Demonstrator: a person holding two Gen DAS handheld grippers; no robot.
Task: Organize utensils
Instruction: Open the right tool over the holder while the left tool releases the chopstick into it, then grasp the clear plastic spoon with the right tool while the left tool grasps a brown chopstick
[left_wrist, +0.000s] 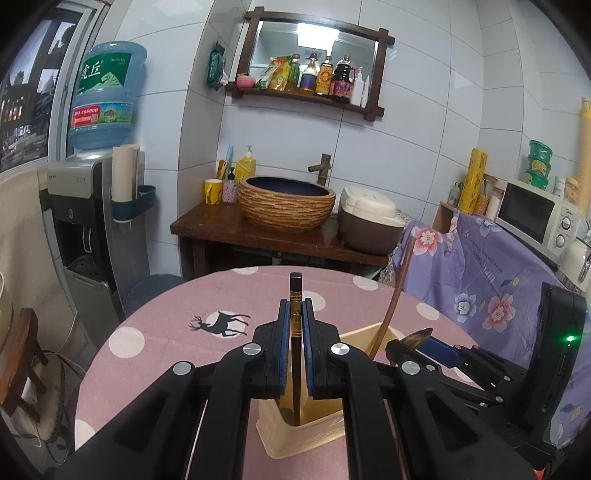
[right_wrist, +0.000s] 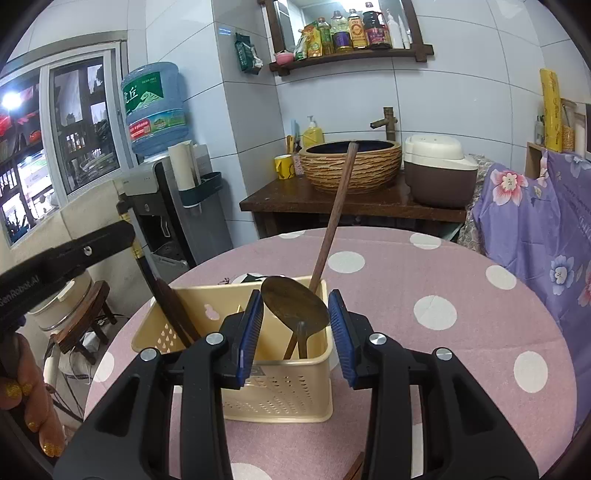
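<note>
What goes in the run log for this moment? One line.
left gripper: shut on dark chopsticks, tips in beige caddy | right gripper: holds wooden spoon, handle down in caddy

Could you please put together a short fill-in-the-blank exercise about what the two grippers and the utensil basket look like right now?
1. The left gripper is shut on dark ____.
2. The right gripper holds a spoon by its ____.
3. A wooden handle leans out of the ____-coloured basket.
4. The tablecloth is pink with white ____.

Missing words: chopsticks; bowl; cream; dots
</note>
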